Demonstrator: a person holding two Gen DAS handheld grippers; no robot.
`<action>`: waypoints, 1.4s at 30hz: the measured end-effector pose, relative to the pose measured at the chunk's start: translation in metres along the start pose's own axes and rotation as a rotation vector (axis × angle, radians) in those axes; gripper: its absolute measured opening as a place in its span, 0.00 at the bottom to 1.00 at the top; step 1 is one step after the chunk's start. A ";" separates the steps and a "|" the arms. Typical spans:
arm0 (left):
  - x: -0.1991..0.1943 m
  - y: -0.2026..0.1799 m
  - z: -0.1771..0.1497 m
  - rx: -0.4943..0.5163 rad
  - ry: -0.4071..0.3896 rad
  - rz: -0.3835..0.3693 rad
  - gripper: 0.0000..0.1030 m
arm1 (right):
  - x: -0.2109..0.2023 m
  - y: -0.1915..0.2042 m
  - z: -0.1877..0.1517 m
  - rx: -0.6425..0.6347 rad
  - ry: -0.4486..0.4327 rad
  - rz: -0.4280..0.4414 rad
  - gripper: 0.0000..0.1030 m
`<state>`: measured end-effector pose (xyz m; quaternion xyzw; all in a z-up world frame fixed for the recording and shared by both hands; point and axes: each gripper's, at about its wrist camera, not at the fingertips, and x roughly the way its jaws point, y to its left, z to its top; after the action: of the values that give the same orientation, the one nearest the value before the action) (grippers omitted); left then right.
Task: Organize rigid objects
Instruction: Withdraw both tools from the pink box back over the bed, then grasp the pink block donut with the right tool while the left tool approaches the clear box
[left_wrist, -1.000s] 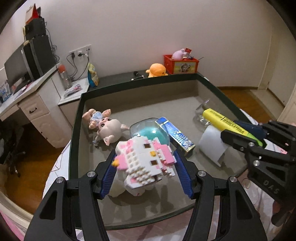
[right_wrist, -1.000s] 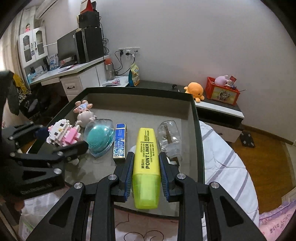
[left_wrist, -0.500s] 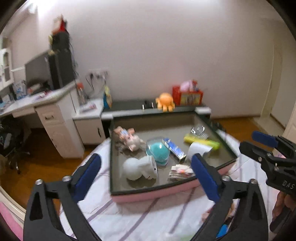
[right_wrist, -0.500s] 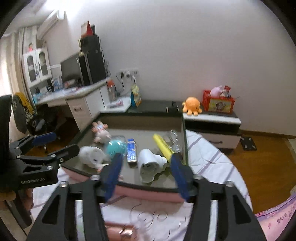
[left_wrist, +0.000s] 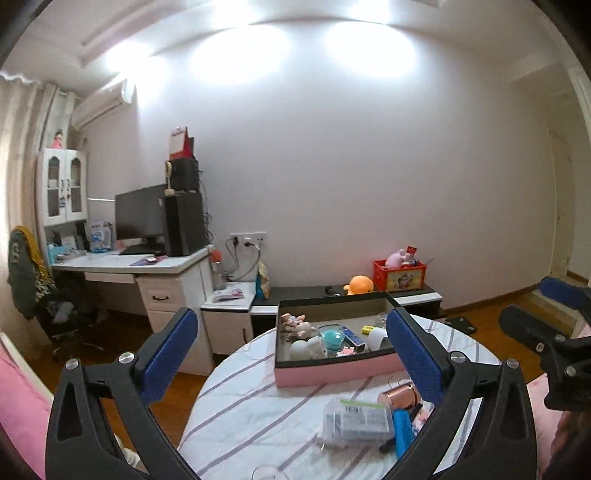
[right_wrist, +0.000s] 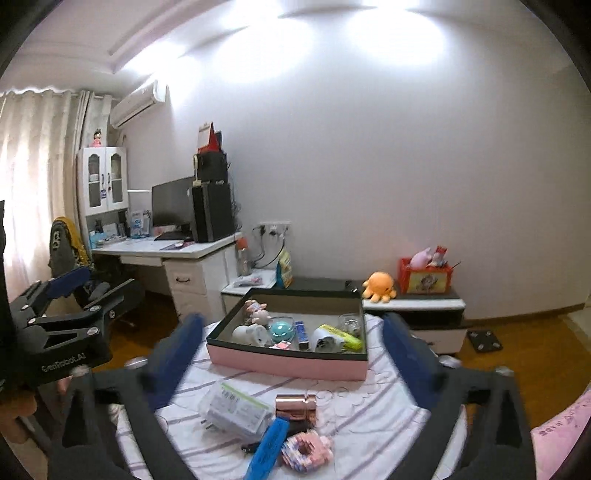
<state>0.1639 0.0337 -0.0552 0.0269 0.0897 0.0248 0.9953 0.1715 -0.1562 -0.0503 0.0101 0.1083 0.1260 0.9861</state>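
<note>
Pink box (right_wrist: 288, 363) holds highlighter (right_wrist: 341, 338), toy pig (right_wrist: 258, 314), teal dome (right_wrist: 281, 331). Left tool (left_wrist: 291, 345) wide open, empty; right tool (right_wrist: 291, 350) just opened, empty.

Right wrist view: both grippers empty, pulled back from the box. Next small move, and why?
Probably lower the right gripper, whose fingers have just been opening with nothing between them, toward the rose-gold cylinder on the striped tablecloth. It lies loose among the leftover clutter, outside the pink box, and looks rigid and easy to grasp. The left gripper is open and empty too.
</note>
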 end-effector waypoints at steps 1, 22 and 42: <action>-0.006 0.000 -0.002 -0.002 -0.002 0.003 1.00 | -0.010 0.002 -0.002 -0.004 -0.018 -0.017 1.00; -0.063 -0.013 -0.011 0.043 -0.036 0.022 1.00 | -0.078 -0.001 -0.019 0.028 -0.070 -0.123 1.00; 0.040 -0.012 -0.089 0.066 0.310 0.014 1.00 | 0.042 -0.030 -0.118 -0.012 0.374 -0.157 1.00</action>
<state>0.1879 0.0281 -0.1506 0.0562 0.2427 0.0325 0.9679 0.1927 -0.1752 -0.1753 -0.0279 0.2894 0.0490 0.9556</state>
